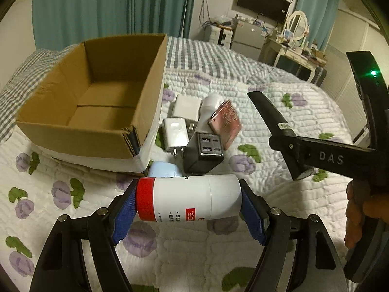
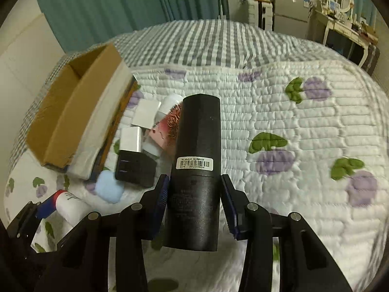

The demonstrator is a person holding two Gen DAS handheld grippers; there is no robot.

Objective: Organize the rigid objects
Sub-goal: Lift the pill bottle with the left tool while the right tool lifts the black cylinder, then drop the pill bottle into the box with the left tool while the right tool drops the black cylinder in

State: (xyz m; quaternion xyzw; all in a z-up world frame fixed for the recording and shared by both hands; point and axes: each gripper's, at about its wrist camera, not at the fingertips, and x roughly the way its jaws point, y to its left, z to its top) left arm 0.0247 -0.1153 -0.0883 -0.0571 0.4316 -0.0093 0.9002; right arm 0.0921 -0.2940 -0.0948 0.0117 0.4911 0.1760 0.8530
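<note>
1. Left gripper (image 1: 188,204) first: its blue pads (image 1: 125,209) are pressed against the two ends of the white bottle (image 1: 192,199), red-banded end on one pad, plain end on the other. So the bottle lies crosswise, long axis running pad to pad, held clear of the quilt (image 1: 291,112).

2. Over to the right gripper (image 2: 194,199): the black cylinder (image 2: 197,170) stands between its fingers, long axis pointing forward along them, barcode label facing up. One pad touches its side; on the other side I can see a sliver of gap, so I'd call it held, but not firmly.

3. Outward now. The cardboard box (image 1: 73,131) sits open, ahead and to the left of the left gripper, its near corner just beyond the bottle. It lies well off to the left of the right gripper.

4. Between box and right gripper: a cluster of chargers (image 1: 175,133), a dark power block (image 1: 201,153), a pink case (image 1: 226,121) and a pale blue piece (image 1: 163,169).

5. My read: the left hand is nearer the box, so the bottle goes first, carried forward and left over the rim.
</note>
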